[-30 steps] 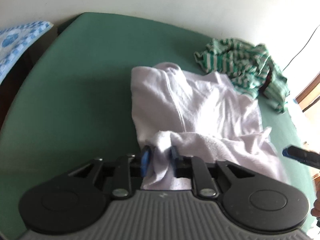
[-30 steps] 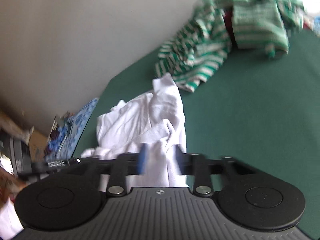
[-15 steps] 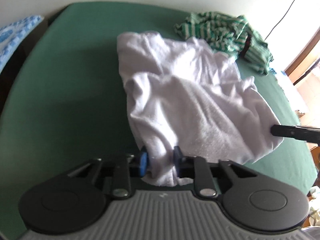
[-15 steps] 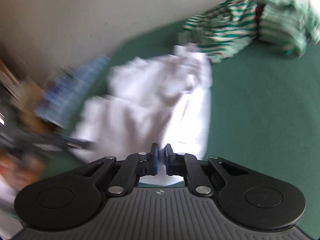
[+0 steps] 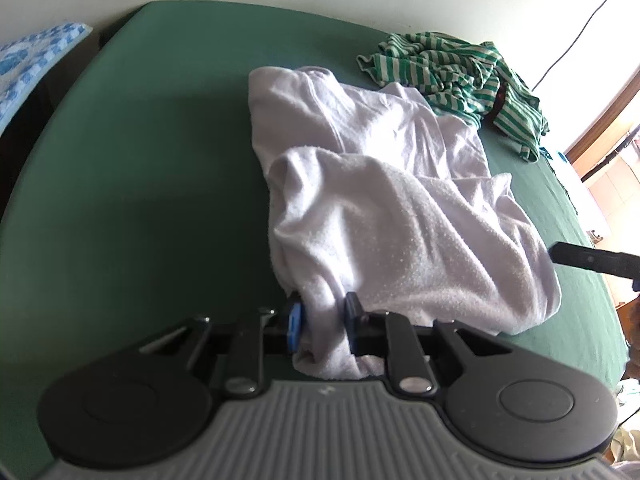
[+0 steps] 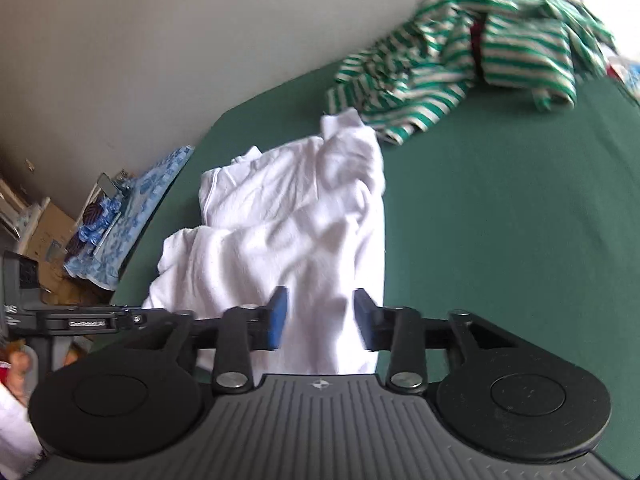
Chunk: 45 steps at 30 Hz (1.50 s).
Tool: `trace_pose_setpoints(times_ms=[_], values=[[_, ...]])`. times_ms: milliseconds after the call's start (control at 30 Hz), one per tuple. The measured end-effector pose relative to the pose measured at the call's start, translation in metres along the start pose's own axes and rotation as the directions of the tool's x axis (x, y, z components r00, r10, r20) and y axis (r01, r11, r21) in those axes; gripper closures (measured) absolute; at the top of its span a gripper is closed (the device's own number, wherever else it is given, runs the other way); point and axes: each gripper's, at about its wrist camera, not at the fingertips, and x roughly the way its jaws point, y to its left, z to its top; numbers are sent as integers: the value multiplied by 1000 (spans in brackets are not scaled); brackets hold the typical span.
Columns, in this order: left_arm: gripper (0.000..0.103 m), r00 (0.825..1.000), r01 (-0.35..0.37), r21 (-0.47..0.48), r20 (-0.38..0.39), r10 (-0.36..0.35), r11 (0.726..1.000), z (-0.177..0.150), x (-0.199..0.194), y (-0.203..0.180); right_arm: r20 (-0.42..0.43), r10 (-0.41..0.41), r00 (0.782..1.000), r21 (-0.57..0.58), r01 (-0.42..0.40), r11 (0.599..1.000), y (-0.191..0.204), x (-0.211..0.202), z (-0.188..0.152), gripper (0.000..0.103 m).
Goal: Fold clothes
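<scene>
A white garment [image 5: 384,208] lies on the green bed [image 5: 152,184], its lower part folded up over its upper part. My left gripper [image 5: 320,324] is shut on a bunched corner of it at the near edge. In the right wrist view the same white garment [image 6: 296,224] lies ahead. My right gripper [image 6: 320,316] is open, its jaws apart over the garment's near edge, with cloth between them. The right gripper's finger also shows in the left wrist view [image 5: 592,258], at the garment's right side.
A green-and-white striped garment [image 5: 460,76] lies crumpled at the back right of the bed, also in the right wrist view [image 6: 472,56]. A blue patterned cloth [image 6: 132,204] and boxes sit beside the bed. A cable [image 5: 584,28] hangs on the wall.
Both grippers pulled the garment's lower edge toward me and laid it down. My right gripper was shut half a second ago and has now opened. My left gripper still holds the cloth.
</scene>
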Motion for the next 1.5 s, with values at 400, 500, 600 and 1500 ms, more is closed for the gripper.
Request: trace_pose_setpoints(times_ms=[400, 500, 600, 1500], values=[[74, 999, -41, 33, 23, 40, 999, -6, -2, 1, -14, -70, 997, 92, 71, 993, -26, 13, 3, 89], [71, 997, -72, 77, 43, 69, 994, -4, -12, -1, 91, -136, 987, -18, 138, 990, -7, -2, 13, 81], [79, 990, -106, 109, 102, 95, 988, -1, -29, -5, 121, -96, 988, -74, 105, 992, 5, 1, 23, 80], [82, 983, -161, 186, 122, 140, 969, 65, 44, -17, 49, -91, 995, 57, 88, 994, -33, 84, 66, 103]])
